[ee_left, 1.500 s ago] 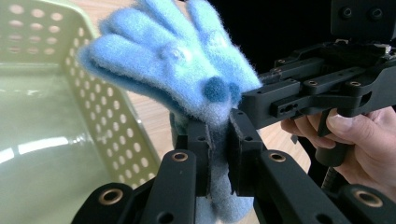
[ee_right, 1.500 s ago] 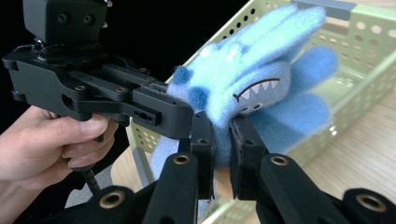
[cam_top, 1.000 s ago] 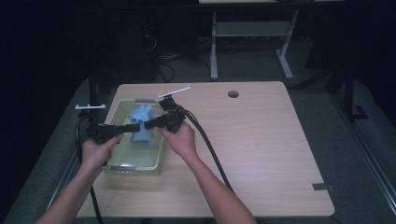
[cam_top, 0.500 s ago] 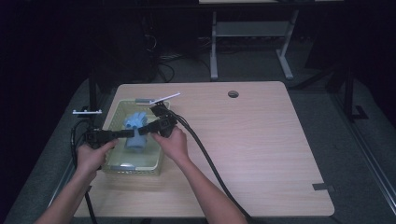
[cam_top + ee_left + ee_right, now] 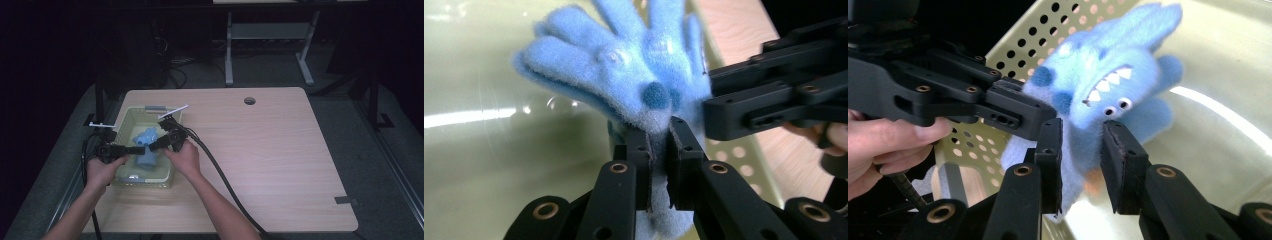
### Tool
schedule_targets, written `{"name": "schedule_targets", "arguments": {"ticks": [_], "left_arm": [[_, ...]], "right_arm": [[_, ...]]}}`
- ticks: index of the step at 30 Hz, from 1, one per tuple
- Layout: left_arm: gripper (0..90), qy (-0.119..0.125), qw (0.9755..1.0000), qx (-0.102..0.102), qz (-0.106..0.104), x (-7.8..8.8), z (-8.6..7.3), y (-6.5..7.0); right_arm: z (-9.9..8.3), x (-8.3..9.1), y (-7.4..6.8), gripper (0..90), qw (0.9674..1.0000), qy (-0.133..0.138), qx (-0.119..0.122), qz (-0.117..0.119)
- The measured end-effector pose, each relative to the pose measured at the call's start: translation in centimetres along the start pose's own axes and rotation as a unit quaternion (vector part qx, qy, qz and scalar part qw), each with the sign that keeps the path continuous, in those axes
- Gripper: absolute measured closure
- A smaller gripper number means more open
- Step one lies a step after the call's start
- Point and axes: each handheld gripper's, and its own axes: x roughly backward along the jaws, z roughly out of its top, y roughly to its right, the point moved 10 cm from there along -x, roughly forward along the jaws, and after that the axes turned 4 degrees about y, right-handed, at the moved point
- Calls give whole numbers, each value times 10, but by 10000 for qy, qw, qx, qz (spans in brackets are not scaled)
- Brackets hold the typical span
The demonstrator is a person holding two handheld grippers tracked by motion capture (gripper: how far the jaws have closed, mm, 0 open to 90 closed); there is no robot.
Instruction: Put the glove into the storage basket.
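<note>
High view: a blue plush toy (image 5: 147, 150) sits inside the pale basket (image 5: 129, 111). The left gripper (image 5: 137, 149) pinches its fabric; the right gripper (image 5: 151, 145), jaws just opening, straddles it loosely. Best to lower gently, then let go cleanly.

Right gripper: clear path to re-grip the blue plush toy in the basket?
Probably yes. The right gripper has just been opening, its fingers astride the blue plush toy with nothing between. The left gripper, shut on the toy, crowds one side inside the basket.

A pale wooden table (image 5: 280, 150) carries a perforated basket (image 5: 131, 116).
</note>
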Motion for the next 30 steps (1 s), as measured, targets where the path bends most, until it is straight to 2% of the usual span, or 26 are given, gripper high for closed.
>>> {"name": "schedule_targets", "arguments": {"ticks": [2,4,5,6,7,8,9,10,13,14,17,19,22,23,24,25,26,28,29,30], "left_arm": [[824,-53,9999,21,107,-3,-1,-3],[823,-222,9994,10,283,-6,-4,-8],[823,-222,9994,10,283,-6,-4,-8],[821,-428,9978,-86,498,-8,-6,-12],[818,-428,9978,-86,498,-8,-6,-12],[811,-619,9961,-149,607,-9,-8,-13],[803,-649,9952,-163,713,-10,-8,-14],[785,-719,9942,-184,781,-10,-8,-15],[695,-725,9934,-138,876,-11,-8,-17],[652,-884,9916,-130,939,-10,-10,-20],[597,-924,9906,-141,998,-6,-10,-23],[584,-762,9914,-99,1058,-2,-4,-24],[587,-615,9915,-157,1133,6,3,-24],[626,-617,9916,-213,1121,7,4,-23],[699,-746,9896,-365,1174,7,4,-20],[719,-746,9896,-365,1174,7,4,-20],[724,-911,9875,-445,1211,3,1,-18],[724,-987,9859,-433,1277,-4,-1,-17],[724,-987,9859,-433,1277,-4,-1,-17],[724,-1197,9821,-505,1362,-9,-4,-21]], "right_arm": [[-2,1,2,706,10000,-16,-18,-25],[-5,5,5,705,10000,-29,-16,-24],[-5,5,5,705,10000,-29,-16,-24],[-6,7,5,704,10000,-11,-34,-9],[-6,7,5,704,10000,-11,-34,-9],[-6,11,5,704,10000,15,-11,3],[-6,12,5,703,10000,25,4,1],[-6,13,3,703,10000,42,8,16],[-6,16,3,703,10000,59,58,20],[-5,19,1,702,9999,89,75,46],[-5,22,0,701,9999,114,85,58],[-4,25,0,699,9998,162,123,71],[-5,28,0,698,9997,160,122,98],[-5,30,0,698,9997,187,131,99],[-5,32,0,698,9996,218,154,115],[-5,32,0,698,9996,218,154,115],[-4,35,0,696,9995,244,120,129],[-5,37,0,691,9995,253,120,141],[-5,37,0,691,9995,253,120,141],[-7,39,1,689,9994,252,165,159]]}}
